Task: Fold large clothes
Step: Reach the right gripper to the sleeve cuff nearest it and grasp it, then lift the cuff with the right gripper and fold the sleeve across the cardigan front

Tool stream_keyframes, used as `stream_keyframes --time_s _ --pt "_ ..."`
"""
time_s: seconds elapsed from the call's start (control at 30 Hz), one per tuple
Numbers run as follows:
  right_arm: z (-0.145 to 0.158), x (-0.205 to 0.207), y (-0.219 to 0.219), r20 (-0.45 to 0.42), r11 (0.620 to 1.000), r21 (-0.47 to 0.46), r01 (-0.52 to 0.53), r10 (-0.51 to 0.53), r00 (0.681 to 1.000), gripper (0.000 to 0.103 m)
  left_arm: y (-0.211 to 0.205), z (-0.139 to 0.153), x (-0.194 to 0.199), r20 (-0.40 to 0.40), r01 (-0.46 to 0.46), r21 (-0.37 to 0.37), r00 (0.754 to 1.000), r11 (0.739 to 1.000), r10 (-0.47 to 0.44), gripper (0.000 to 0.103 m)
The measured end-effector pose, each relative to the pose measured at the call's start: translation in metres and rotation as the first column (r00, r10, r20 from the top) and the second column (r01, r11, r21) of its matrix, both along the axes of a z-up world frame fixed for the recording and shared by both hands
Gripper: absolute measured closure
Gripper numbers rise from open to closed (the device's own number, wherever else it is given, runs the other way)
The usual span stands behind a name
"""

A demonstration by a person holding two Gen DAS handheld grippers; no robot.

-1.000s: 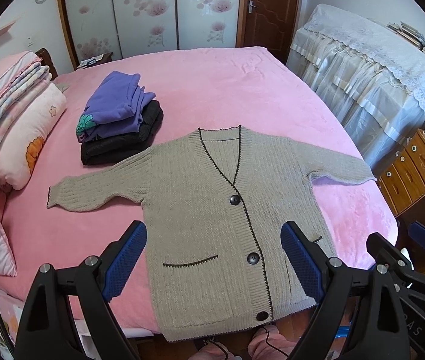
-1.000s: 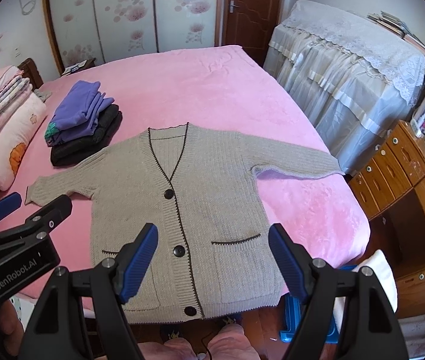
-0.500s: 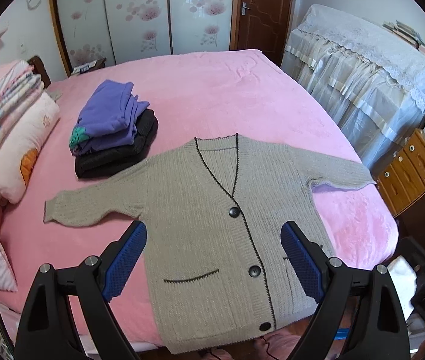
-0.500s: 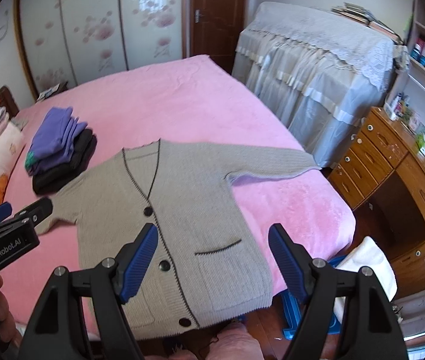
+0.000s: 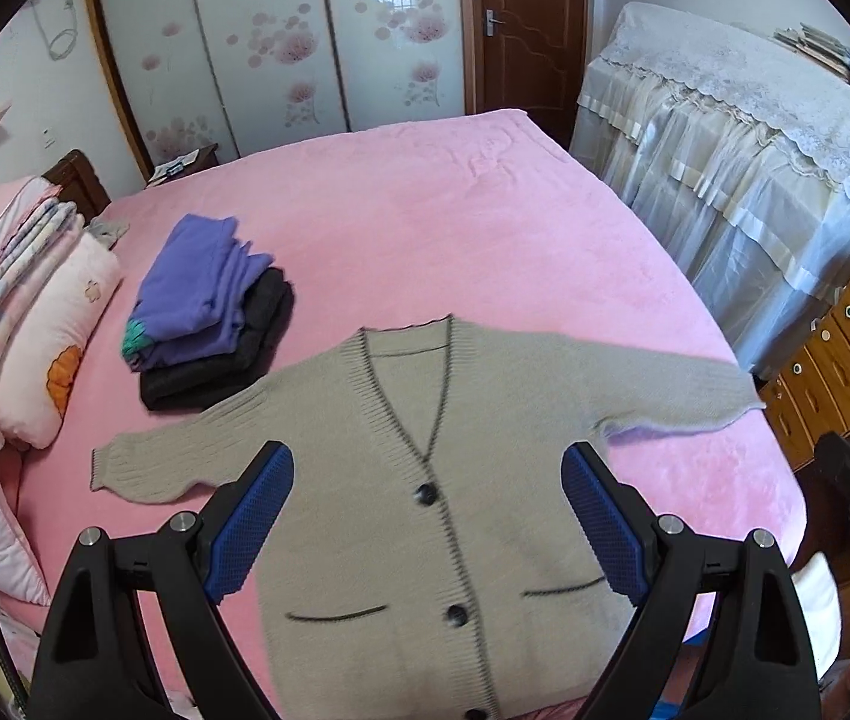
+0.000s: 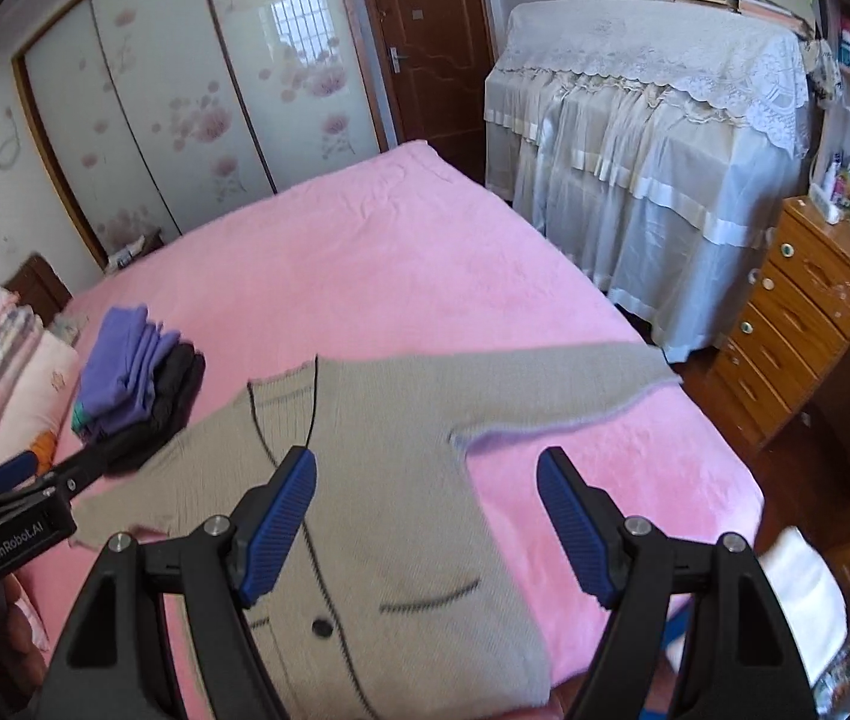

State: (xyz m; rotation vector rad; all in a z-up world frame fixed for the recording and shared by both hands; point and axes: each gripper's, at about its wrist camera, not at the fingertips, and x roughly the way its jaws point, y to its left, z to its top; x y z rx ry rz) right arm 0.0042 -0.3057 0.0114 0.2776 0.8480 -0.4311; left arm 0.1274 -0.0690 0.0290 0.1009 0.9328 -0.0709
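Note:
A beige knit cardigan (image 5: 425,438) with dark trim and dark buttons lies flat, front up, on the pink bed (image 5: 413,240), sleeves spread to both sides. It also shows in the right wrist view (image 6: 389,438). My left gripper (image 5: 425,516) is open and empty, held above the cardigan's lower body. My right gripper (image 6: 425,519) is open and empty, above the cardigan's right pocket side. The left gripper's body shows at the left edge of the right wrist view (image 6: 11,516).
A stack of folded purple and black clothes (image 5: 209,318) lies on the bed left of the cardigan. Pillows and folded quilts (image 5: 23,312) are at the far left. A lace-covered cabinet (image 5: 743,150) and wooden drawers (image 5: 839,354) stand to the right.
Both grippers have risen and tilted up, so the cardigan sits lower in both views and more of the room shows. The right gripper has swung to the right. The cardigan has not moved.

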Motion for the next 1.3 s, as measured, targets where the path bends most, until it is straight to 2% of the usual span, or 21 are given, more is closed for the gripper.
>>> stream_keyframes --time_s 0.13,0.23,0.33,0.53,0.67,0.7,0.83,0.97,1.2,1.27,1.3 --pt "-0.007 0.005 -0.075 0.059 0.999 0.043 0.028 -0.031 0.998 0.026 -0.056 -0.006 0.030 -0.035 0.025 -0.025 0.999 0.999 -0.026 0.013" --pt "-0.025 0.006 -0.138 0.064 0.995 0.065 0.080 -0.085 0.994 0.027 -0.101 -0.018 0.051 -0.042 0.033 -0.048 0.999 0.998 -0.035 0.013" --pt "-0.054 0.012 -0.204 0.006 0.989 0.097 0.110 -0.111 0.994 0.033 -0.144 -0.036 0.073 -0.042 0.049 -0.068 0.998 0.996 -0.052 0.013" --pt "-0.115 0.024 -0.283 -0.099 0.983 0.115 0.143 -0.132 0.986 0.035 -0.213 -0.087 0.113 -0.092 0.055 -0.076 0.994 0.996 -0.062 0.013" --pt "-0.165 0.029 -0.331 -0.139 0.963 0.196 0.186 -0.160 0.977 0.037 -0.248 -0.131 0.137 -0.135 0.053 -0.078 0.989 0.996 -0.063 0.013" --pt "-0.180 0.031 -0.344 -0.151 0.955 0.217 0.204 -0.174 0.973 0.041 -0.252 -0.139 0.140 -0.139 0.052 -0.076 0.988 0.996 -0.063 0.013" --pt "-0.231 0.039 -0.382 -0.200 0.915 0.299 0.270 -0.216 0.956 0.053 -0.273 -0.176 0.156 -0.176 0.042 -0.050 0.983 0.998 -0.050 0.013" --pt "-0.275 0.046 -0.407 -0.253 0.872 0.355 0.338 -0.258 0.932 0.056 -0.287 -0.197 0.167 -0.206 0.049 -0.038 0.977 0.998 -0.056 0.013" --pt "-0.320 0.060 -0.432 -0.308 0.806 0.431 0.405 -0.290 0.906 0.066 -0.295 -0.212 0.174 -0.227 0.060 -0.028 0.972 0.998 -0.065 0.013" --pt "-0.327 0.063 -0.436 -0.301 0.790 0.453 0.412 -0.300 0.905 0.071 -0.295 -0.214 0.177 -0.238 0.058 -0.030 0.969 0.998 -0.063 0.013" --pt "-0.330 0.065 -0.437 -0.297 0.785 0.459 0.416 -0.306 0.904 0.078 -0.295 -0.215 0.179 -0.240 0.055 -0.029 0.969 0.998 -0.061 0.013"
